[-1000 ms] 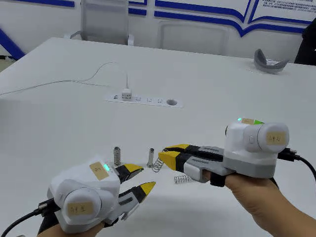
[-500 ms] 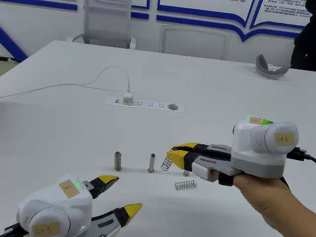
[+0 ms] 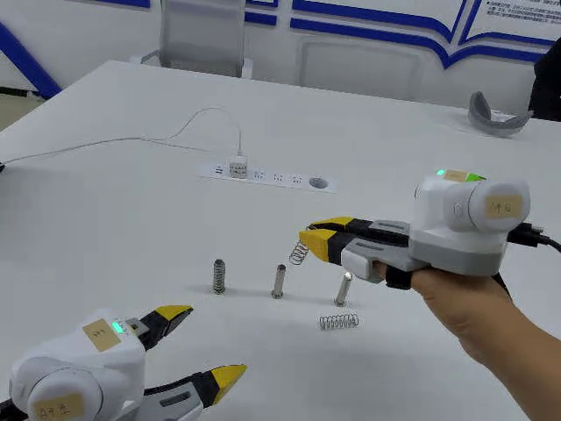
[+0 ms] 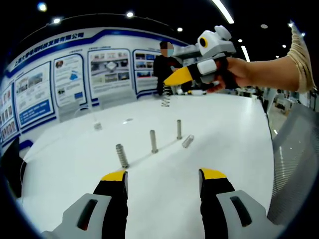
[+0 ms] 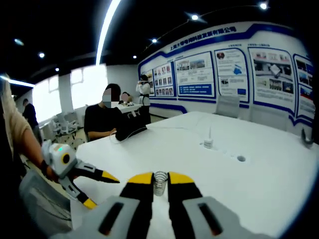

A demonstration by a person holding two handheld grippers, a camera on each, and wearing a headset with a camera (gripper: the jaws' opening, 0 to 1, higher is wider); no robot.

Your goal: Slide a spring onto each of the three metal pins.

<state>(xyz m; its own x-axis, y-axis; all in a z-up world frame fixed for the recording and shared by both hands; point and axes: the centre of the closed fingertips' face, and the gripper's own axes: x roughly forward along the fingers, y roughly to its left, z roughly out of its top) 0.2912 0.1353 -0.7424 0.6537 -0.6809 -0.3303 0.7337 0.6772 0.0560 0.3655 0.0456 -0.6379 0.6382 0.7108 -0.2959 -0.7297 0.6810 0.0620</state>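
- Your right claw (image 3: 308, 235) is clamped on the held spring (image 3: 299, 253), which sits pinched at the yellow tips and sticks out past them.
- The held spring hangs in the air above the desk (image 3: 105, 202), just beyond the gap between the middle pin (image 3: 279, 281) and the right pin (image 3: 344, 288). It touches neither pin.
- In your right gripper view, the coil shows squeezed between the two jaws, which are drawn in close on it.
- Your left claw (image 3: 200, 344) is spread wide with nothing in it. It is low at the near left of the desk, and its tips point toward the row of pins.
- The three pins stand upright in a row, left to right, out in front of you.
- The left pin (image 3: 219, 263) carries the fitted spring (image 3: 219, 279) down its shaft.
- The middle pin and the right pin are bare metal.
- The loose spring (image 3: 339, 322) lies on its side on the desk, just on the near side of the right pin.
- Farther back, a white power strip (image 3: 276, 176) lies flat on the desk. A charger (image 3: 237, 167) is plugged in at its left end, and a thin cable (image 3: 131, 140) trails off to the left.
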